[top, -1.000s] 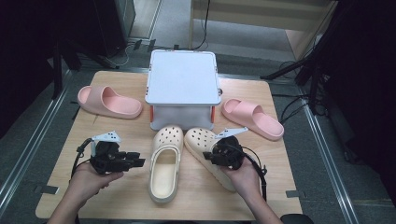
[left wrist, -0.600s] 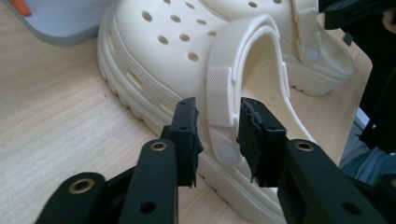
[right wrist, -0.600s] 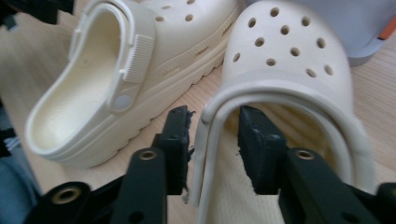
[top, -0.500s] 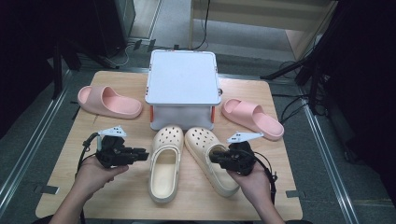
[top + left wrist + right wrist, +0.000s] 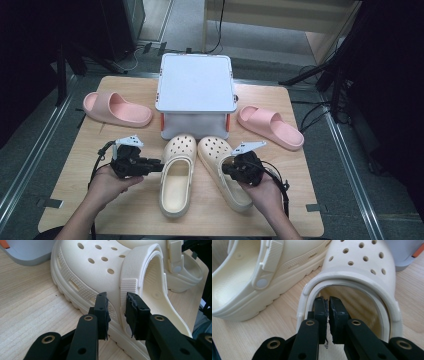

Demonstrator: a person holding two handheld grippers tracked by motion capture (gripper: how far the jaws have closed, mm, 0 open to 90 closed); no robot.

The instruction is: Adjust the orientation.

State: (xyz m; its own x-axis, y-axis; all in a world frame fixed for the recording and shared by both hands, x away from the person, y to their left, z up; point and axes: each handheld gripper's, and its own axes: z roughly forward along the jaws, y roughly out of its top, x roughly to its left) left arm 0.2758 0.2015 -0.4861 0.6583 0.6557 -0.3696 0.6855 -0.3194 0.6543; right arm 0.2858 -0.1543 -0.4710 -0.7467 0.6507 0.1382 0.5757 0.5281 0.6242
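Two cream clogs lie side by side, toes toward a white box. My left gripper (image 5: 159,165) points level at the outer side of the left clog (image 5: 177,180), by its strap pivot. Its jaws (image 5: 116,307) have just been closing and stand open a finger's width, pressing nothing, against that clog (image 5: 82,270). My right gripper (image 5: 226,169) rests over the right clog (image 5: 216,150). Its jaws (image 5: 326,302) have just been closing to a thin slit inside the opening of that clog (image 5: 367,265), with nothing between them.
The white lidded box (image 5: 195,82) stands at the back middle of the wooden table (image 5: 125,210). One pink slide (image 5: 117,109) lies left of it, another pink slide (image 5: 270,126) right of it. Cables and dark stands surround the table.
Both hands have shifted only slightly beside the clogs. The clogs, the box and the pink slides lie where they were.
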